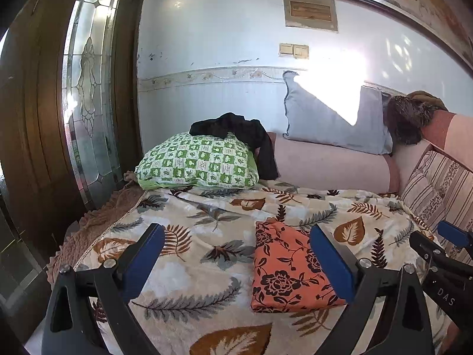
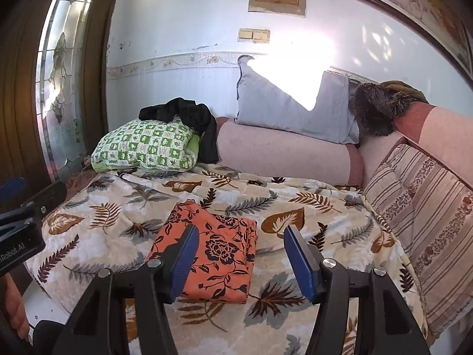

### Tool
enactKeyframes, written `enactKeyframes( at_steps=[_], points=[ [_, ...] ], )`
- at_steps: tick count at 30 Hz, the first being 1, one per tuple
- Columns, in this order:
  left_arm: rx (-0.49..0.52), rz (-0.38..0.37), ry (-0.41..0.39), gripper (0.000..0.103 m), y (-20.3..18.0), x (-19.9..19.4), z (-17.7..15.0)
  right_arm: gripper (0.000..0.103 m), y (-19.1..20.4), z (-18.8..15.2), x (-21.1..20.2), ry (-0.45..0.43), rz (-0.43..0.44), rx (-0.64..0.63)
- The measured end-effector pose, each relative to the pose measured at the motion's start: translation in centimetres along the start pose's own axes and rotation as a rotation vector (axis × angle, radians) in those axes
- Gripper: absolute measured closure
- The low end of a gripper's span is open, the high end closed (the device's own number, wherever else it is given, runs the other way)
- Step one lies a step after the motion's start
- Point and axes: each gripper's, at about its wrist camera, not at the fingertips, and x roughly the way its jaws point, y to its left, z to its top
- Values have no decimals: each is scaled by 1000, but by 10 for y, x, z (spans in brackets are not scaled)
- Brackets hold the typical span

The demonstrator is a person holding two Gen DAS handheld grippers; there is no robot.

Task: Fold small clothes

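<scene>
An orange cloth with a black flower print (image 1: 283, 269) lies folded into a neat rectangle on the leaf-patterned blanket (image 1: 207, 236); it also shows in the right wrist view (image 2: 212, 254). My left gripper (image 1: 239, 263) is open and empty, held above the blanket just left of the cloth. My right gripper (image 2: 239, 263) is open and empty, hovering over the cloth's right edge. The right gripper's tip shows at the right edge of the left wrist view (image 1: 449, 236). A black garment (image 1: 236, 130) lies crumpled on the green pillow at the back.
A green checked pillow (image 1: 195, 162) sits at the back left. A pink bolster (image 1: 331, 162), a grey pillow (image 1: 331, 118) and a striped cushion (image 2: 419, 207) line the back and right. A wooden door with leaded glass (image 1: 85, 88) stands at the left.
</scene>
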Motion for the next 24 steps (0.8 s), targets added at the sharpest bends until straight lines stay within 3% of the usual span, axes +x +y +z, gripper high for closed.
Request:
enactKeyframes(
  at_steps=[24],
  points=[
    [9,18,20,5,-1,-10,3,39,-5,10,-34,-49,-32,73]
  ],
)
